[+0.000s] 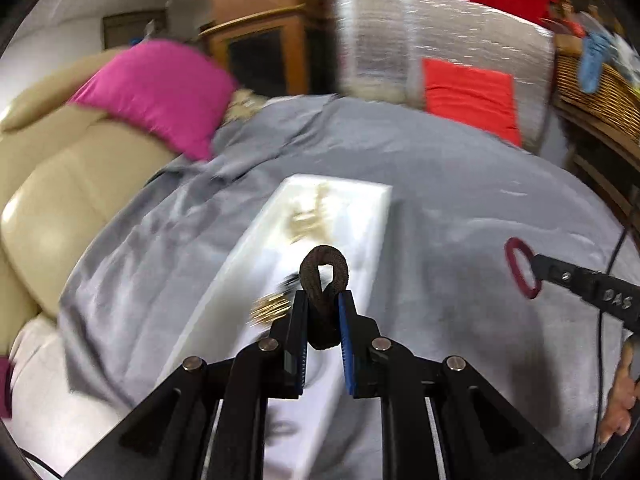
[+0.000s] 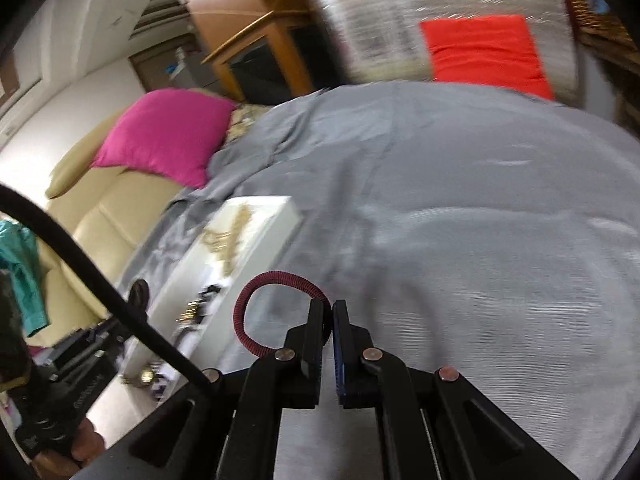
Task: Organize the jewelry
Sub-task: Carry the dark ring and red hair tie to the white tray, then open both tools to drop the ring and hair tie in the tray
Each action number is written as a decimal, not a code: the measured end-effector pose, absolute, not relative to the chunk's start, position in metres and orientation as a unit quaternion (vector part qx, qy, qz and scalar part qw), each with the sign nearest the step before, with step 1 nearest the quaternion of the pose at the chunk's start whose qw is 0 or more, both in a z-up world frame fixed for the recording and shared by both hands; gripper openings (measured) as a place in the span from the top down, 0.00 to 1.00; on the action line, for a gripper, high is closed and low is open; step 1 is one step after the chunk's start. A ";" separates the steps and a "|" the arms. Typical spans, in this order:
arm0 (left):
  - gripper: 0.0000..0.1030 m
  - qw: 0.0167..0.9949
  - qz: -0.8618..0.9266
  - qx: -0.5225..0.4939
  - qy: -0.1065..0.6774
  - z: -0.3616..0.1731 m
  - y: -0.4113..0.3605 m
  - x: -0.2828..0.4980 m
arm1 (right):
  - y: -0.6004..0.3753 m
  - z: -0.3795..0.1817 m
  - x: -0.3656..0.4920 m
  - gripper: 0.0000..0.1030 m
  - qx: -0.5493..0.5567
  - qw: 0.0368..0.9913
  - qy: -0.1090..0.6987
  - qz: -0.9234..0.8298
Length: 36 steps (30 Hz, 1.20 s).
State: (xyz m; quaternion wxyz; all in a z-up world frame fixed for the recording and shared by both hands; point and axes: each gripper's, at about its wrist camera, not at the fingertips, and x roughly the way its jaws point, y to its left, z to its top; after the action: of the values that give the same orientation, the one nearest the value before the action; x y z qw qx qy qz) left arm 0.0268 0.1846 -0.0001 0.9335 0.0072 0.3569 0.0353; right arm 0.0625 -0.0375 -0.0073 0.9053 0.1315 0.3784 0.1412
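Brown hair tie (image 1: 324, 280) clamped in our left gripper (image 1: 323, 312), maroon hair tie (image 2: 276, 312) pinched in our right gripper (image 2: 331, 320); tray (image 1: 256, 240) contents blur

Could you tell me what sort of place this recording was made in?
Most likely a lived-in home living room: a beige sofa with a pink cushion, a wooden cabinet, and a surface draped in grey cloth holding a white jewelry tray.

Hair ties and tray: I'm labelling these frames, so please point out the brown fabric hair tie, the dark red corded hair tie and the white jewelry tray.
brown fabric hair tie (image 1: 324, 266): left wrist view, loop top.
dark red corded hair tie (image 2: 276, 276): right wrist view, top arc.
white jewelry tray (image 1: 380, 208): left wrist view, far right wall.
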 end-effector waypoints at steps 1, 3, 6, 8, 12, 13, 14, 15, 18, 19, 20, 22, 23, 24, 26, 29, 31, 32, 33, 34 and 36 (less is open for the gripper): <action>0.86 0.930 0.048 -0.001 0.365 -0.003 0.198 0.026 | -0.026 -0.007 0.066 0.95 0.128 0.903 0.382 0.151; 0.86 0.923 0.068 -0.017 0.378 -0.009 0.219 0.023 | 0.000 -0.006 0.070 0.95 0.113 0.900 0.385 0.172; 0.86 0.914 0.085 -0.042 0.395 -0.018 0.247 0.021 | 0.038 -0.004 0.073 0.95 0.090 0.895 0.387 0.204; 0.86 0.910 0.084 -0.051 0.402 -0.022 0.256 0.020 | 0.061 -0.006 0.078 0.95 0.074 0.892 0.390 0.219; 0.85 0.904 0.057 -0.072 0.417 -0.030 0.261 0.022 | 0.093 -0.014 0.094 0.95 0.046 0.887 0.398 0.229; 0.85 0.902 0.053 -0.076 0.421 -0.031 0.261 0.024 | 0.099 -0.018 0.102 0.95 0.043 0.884 0.405 0.231; 0.85 0.900 0.045 -0.085 0.426 -0.033 0.261 0.025 | 0.104 -0.021 0.108 0.95 0.044 0.881 0.410 0.231; 0.85 0.898 0.036 -0.093 0.430 -0.034 0.260 0.025 | 0.109 -0.024 0.115 0.94 0.045 0.878 0.415 0.234; 0.85 0.893 0.012 -0.105 0.437 -0.036 0.254 0.027 | 0.128 -0.035 0.134 0.94 0.030 0.868 0.434 0.239; 0.85 0.892 0.007 -0.105 0.440 -0.036 0.253 0.027 | 0.133 -0.039 0.139 0.94 0.027 0.865 0.438 0.242; 0.85 0.889 -0.001 -0.108 0.445 -0.038 0.251 0.029 | 0.140 -0.043 0.146 0.95 0.030 0.860 0.446 0.247; 0.85 0.883 -0.008 -0.112 0.456 -0.043 0.250 0.031 | 0.147 -0.049 0.158 0.95 0.036 0.855 0.454 0.247; 0.85 0.878 -0.008 -0.116 0.464 -0.047 0.251 0.032 | 0.150 -0.051 0.162 0.95 0.038 0.854 0.457 0.245; 0.85 0.874 -0.010 -0.118 0.471 -0.050 0.251 0.033 | 0.153 -0.054 0.167 0.95 0.040 0.853 0.461 0.242; 0.84 0.868 -0.014 -0.119 0.482 -0.054 0.250 0.035 | 0.157 -0.058 0.173 0.93 0.046 0.851 0.465 0.240; 0.73 0.862 -0.016 -0.122 0.492 -0.057 0.251 0.036 | 0.159 -0.063 0.179 0.93 0.056 0.848 0.473 0.232; 0.66 0.862 -0.015 -0.128 0.490 -0.056 0.254 0.035 | 0.157 -0.063 0.180 0.88 0.068 0.845 0.476 0.234; 0.60 0.865 -0.012 -0.127 0.486 -0.054 0.256 0.035 | 0.154 -0.062 0.179 0.81 0.075 0.845 0.474 0.236; 0.57 0.867 -0.010 -0.124 0.483 -0.053 0.257 0.035 | 0.152 -0.059 0.176 0.78 0.082 0.847 0.467 0.240; 0.51 0.869 -0.009 -0.122 0.480 -0.050 0.257 0.034 | 0.148 -0.055 0.172 0.78 0.088 0.850 0.458 0.244; 0.43 0.876 -0.010 -0.121 0.468 -0.045 0.257 0.032 | 0.140 -0.047 0.165 0.78 0.092 0.855 0.448 0.244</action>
State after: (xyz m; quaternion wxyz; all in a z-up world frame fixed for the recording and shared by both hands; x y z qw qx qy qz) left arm 0.0318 0.2573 -0.0450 0.8756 -0.1207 0.4676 -0.0103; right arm 0.1650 0.1402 -0.0470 0.8549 0.0925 0.4482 0.2444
